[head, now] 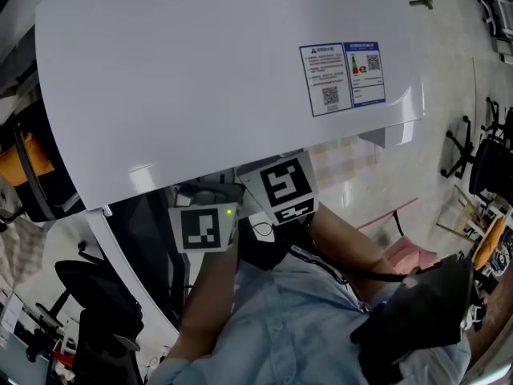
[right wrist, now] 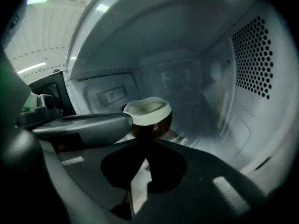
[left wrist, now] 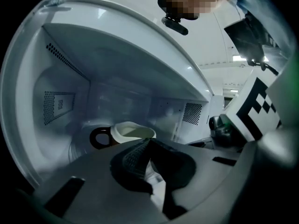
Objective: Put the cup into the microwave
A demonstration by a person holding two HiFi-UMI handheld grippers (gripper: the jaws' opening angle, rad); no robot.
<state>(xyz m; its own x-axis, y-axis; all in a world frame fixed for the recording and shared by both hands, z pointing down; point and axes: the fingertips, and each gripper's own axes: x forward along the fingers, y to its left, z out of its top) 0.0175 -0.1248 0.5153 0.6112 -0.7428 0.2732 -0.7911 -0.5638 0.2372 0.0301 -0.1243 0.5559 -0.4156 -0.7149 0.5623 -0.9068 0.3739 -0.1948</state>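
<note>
The cup [left wrist: 125,134], dark brown with a white rim and a dark handle on its left, stands on the floor of the white microwave [head: 200,79]. The right gripper view shows the cup [right wrist: 148,119] just beyond my right gripper [right wrist: 145,143], whose jaws are shut with nothing between them. My left gripper [left wrist: 148,143] points into the cavity from the front, also shut and empty, with the cup a little behind its tips. In the head view only the two marker cubes show, the left cube [head: 200,229] and the right cube [head: 284,187], under the microwave's front edge; the jaws are hidden.
Perforated vents line the cavity's right wall [right wrist: 254,55] and left wall [left wrist: 53,104]. My left gripper's body [right wrist: 79,125] lies close beside the right one. Label stickers [head: 343,74] sit on the microwave's top. Office chairs [head: 489,159] stand on the floor beyond.
</note>
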